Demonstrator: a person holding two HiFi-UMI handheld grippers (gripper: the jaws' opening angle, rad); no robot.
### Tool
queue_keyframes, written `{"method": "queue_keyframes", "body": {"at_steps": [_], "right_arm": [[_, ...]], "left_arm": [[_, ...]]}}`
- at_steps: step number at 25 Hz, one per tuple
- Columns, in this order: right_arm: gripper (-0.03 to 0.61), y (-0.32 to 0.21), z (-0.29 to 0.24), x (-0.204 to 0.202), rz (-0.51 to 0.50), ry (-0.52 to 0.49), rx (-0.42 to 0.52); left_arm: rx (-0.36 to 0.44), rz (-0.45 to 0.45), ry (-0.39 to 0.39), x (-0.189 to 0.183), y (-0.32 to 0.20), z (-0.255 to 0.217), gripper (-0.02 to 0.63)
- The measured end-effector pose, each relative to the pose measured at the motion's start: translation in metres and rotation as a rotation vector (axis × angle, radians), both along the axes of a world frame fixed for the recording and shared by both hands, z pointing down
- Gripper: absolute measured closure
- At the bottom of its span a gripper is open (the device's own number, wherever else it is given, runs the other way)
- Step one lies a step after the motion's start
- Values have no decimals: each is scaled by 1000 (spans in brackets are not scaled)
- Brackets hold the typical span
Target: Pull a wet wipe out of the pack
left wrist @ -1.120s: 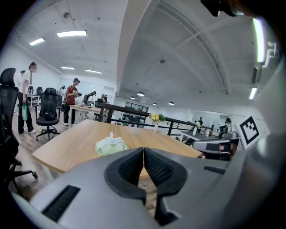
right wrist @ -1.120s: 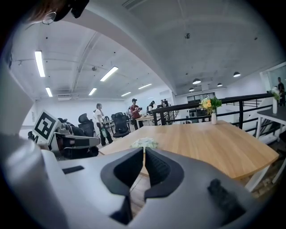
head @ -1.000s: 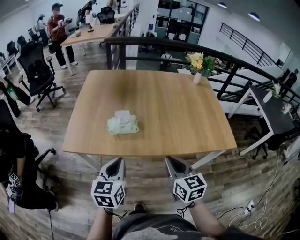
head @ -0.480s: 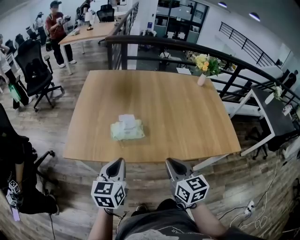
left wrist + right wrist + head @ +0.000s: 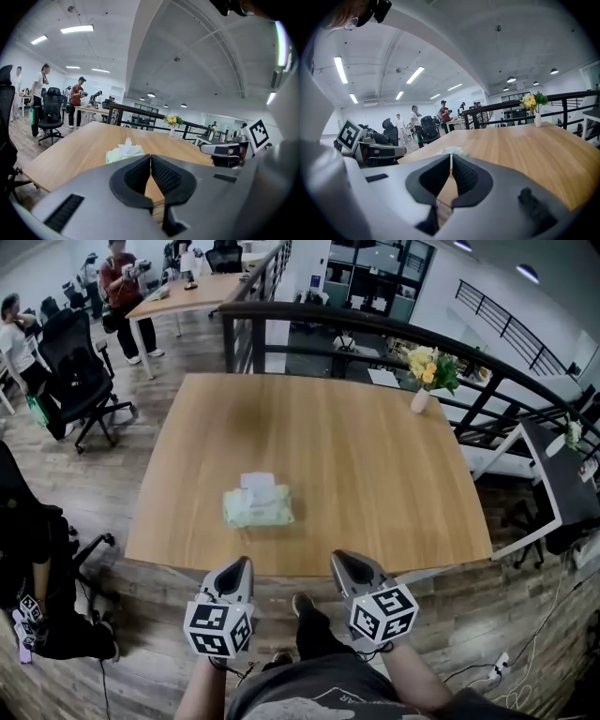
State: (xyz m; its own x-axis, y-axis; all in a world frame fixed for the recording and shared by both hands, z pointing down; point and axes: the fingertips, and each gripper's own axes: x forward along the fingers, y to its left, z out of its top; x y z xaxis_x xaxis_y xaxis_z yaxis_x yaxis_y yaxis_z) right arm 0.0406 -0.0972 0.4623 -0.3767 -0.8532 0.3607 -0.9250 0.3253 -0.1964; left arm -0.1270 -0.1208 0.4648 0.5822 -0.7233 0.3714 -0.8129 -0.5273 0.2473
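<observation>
both the left gripper (image 5: 233, 575) and right gripper (image 5: 348, 571) are clenched, empty. the soft pale green wipe pack (image 5: 258, 505) looks light; pinch the white wipe tuft (image 5: 257, 482).

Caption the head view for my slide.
Left tool and right tool shut, short of the wipe pack on table.

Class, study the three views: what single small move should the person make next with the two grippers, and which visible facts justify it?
Probably bring both forward over the near edge of the light wooden table toward the pale green wet-wipe pack. The left gripper and right gripper are shut, empty and short of the table, and a white wipe sticks up from the pack.
</observation>
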Motion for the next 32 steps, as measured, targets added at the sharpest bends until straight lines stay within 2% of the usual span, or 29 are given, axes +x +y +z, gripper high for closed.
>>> {"method": "queue_keyframes", "body": {"at_steps": [6,12,17,21,30,32], "right_arm": [[549,-59,0,10,-59,-11,6],[549,-115,-6,30,-70,-19,19],[551,-150,0,37,-120,-31,3],[549,-175,7,28,-183,-44,-9],[549,-201,28,-5,-388,-41,-51],[549,-201,34,-8,-411,-45,-67]], "left_arm": [[-10,-41,-12,14,-45,4,598],[-6,-70,-11,31,-91,0,598],[-54,-110,-47,41,-115,11,598],[-78,-122,-58,44,-127,21,598],[-106,-230,-130,39,-146,41,596],[-119,-242,-142,39,-147,45,564]]}}
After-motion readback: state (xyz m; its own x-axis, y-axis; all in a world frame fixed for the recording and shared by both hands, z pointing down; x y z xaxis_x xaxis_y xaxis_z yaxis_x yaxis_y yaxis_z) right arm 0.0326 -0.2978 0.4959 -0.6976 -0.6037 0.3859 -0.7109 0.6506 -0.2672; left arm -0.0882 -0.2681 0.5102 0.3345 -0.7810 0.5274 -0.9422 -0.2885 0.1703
